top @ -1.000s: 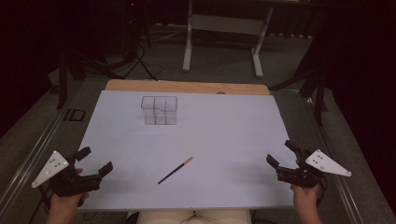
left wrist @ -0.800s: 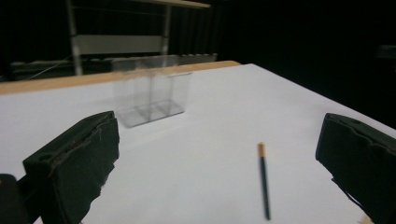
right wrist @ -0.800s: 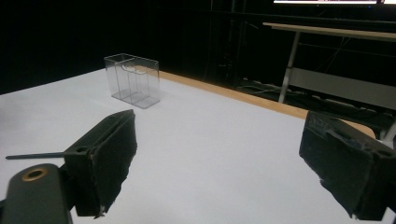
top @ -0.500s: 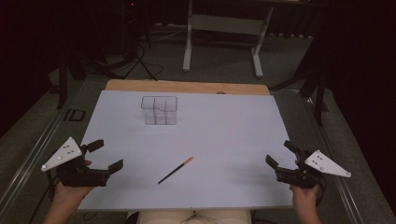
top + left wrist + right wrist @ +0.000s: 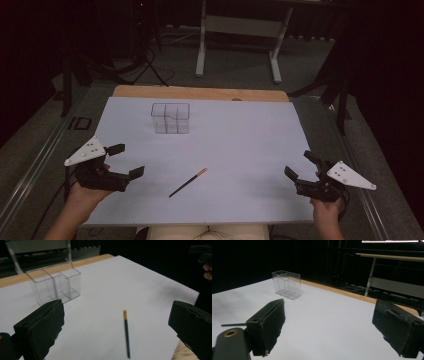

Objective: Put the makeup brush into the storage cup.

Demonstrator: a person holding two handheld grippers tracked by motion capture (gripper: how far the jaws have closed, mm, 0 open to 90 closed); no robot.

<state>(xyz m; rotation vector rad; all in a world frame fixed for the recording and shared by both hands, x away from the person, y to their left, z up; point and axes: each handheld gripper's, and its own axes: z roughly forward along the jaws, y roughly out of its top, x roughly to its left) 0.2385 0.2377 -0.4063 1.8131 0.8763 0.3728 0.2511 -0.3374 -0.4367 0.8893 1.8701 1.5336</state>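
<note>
Your left gripper [image 5: 124, 161] hovered over the near-left part of the white table [image 5: 240, 130], jaws spread wide and holding nothing. The pencil [image 5: 188, 182] lay flat near the middle of the table's near half, to the right of that gripper and apart from it. Its long axis ran on a diagonal, the orange end pointing far-right and the dark tip near-left, toward you. In the left gripper view the pencil [image 5: 126, 333] sat between the two open jaws but farther out, untouched. Your right gripper [image 5: 301, 166] waited at the near-right edge, its jaws likewise apart and empty, well away from the pencil. Your left hand looked the nearer of the two, so a pick-up would likely have fallen to it. A clear box [image 5: 170, 118] with inner dividers stood empty toward the far-left of the table, well beyond the pencil.
</note>
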